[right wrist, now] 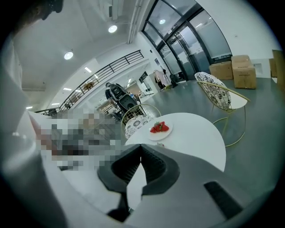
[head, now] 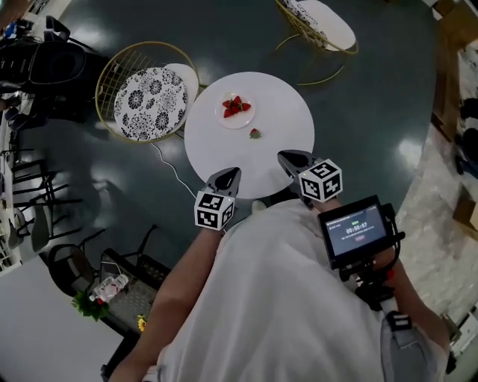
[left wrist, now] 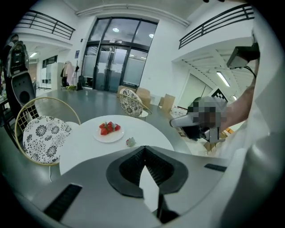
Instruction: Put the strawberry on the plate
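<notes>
Plainly, the lone red strawberry with a green cap (head: 255, 133) lies on the round white table (head: 284, 112), just beside the small round white plate (head: 237, 118) but apart from its rim. The plate bears a heap of red strawberries (head: 236, 106) too small to count. The left gripper (head: 234, 174) shows at the table's near edge, its jaws pressed together on nothing. The right gripper (head: 284, 157) beside it is likewise closed and empty. In the right gripper view the lone strawberry is almost wholly hidden behind the jaws. In the left gripper view part of the right gripper is blurred over. A gold wire chair with a black-and-white floral cushion (head: 149, 101) stands beside the table. A second such chair (head: 321, 22) is cut off by the head view's top edge.
</notes>
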{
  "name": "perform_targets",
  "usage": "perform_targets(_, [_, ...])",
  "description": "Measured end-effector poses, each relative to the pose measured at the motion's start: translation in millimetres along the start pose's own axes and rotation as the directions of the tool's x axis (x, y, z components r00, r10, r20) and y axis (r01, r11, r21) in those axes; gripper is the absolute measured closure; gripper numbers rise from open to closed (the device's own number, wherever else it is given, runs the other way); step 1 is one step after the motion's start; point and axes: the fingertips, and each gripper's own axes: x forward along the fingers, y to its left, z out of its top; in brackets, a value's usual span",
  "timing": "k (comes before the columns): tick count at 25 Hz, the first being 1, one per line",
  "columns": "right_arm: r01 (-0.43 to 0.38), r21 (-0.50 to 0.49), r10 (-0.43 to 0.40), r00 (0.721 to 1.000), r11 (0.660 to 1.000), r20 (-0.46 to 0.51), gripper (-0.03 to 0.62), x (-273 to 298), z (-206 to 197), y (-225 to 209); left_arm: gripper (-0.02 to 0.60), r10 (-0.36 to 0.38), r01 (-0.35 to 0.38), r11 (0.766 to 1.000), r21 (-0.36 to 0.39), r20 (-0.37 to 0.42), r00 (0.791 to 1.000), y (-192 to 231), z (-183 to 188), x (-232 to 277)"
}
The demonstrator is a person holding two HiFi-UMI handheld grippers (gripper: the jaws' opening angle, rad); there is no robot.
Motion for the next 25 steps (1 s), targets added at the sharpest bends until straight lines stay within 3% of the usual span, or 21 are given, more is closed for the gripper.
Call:
perform_targets(5, [0.002, 0.011, -0.002, 1.000, 1.000, 0.002, 0.586, 2.9, 4.3, -12.8, 0.575, -0.010, 0.010, 1.000, 0.029, -0.016, 1.000, -0.9, 5.0, 16.4])
perform_targets(13, [0.024, 0.033, -0.025, 1.000, 0.999, 0.011, 0.586, -2.4, 10.8, -23.1, 0.575, -0.032, 0.033, 0.999, 0.014, -0.059, 0.998, -1.3, 4.2, 36.2])
perform_targets(25, [-0.020, 0.052, 0.021, 1.000, 0.998, -0.019, 0.586, 7.2, -0.2, -13.2, 0.574, -0.019, 0.028, 0.998, 0.057, -0.141, 0.990, 5.4, 6.1, 73.0])
